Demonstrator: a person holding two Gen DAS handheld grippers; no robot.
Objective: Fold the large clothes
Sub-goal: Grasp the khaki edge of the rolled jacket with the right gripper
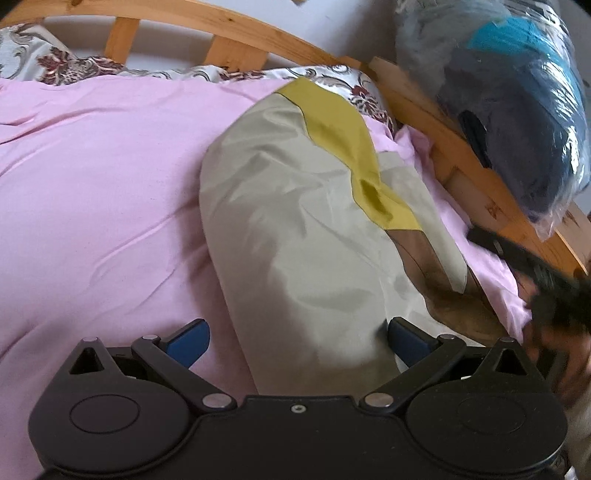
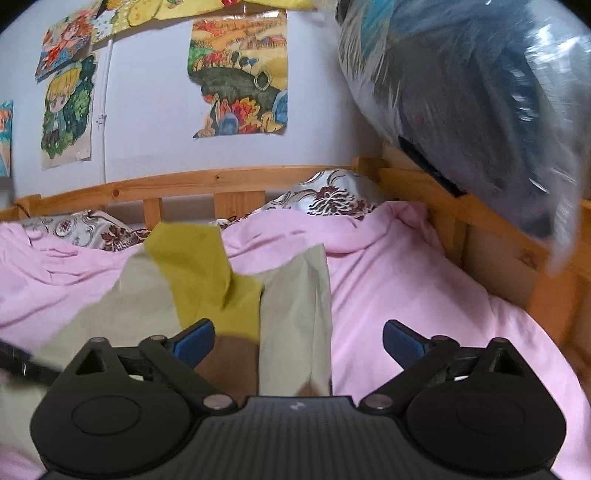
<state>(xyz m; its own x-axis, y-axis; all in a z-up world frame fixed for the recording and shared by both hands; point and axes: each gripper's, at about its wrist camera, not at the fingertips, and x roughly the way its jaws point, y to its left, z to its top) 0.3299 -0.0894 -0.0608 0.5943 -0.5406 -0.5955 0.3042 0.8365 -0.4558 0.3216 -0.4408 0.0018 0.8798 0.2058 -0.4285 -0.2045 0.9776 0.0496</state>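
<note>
A beige garment (image 1: 295, 229) with a mustard-yellow panel (image 1: 343, 136) and a brown part (image 1: 436, 273) lies folded lengthwise on the pink bedsheet (image 1: 92, 192). My left gripper (image 1: 297, 341) is open, its blue fingertips (image 1: 190, 341) on either side of the garment's near end, just above it. The right gripper shows blurred at the right edge of the left wrist view (image 1: 546, 284). In the right wrist view the same garment (image 2: 295, 314) lies ahead and to the left, with the yellow panel (image 2: 199, 266) crumpled. My right gripper (image 2: 297, 341) is open and empty above the garment's right edge.
A wooden bed rail (image 1: 258, 33) runs along the far side and the right side (image 2: 491, 229). A floral pillow (image 2: 332, 195) lies by the rail. A plastic-wrapped dark bundle (image 2: 472, 103) rests on the right rail. Drawings (image 2: 240, 74) hang on the wall.
</note>
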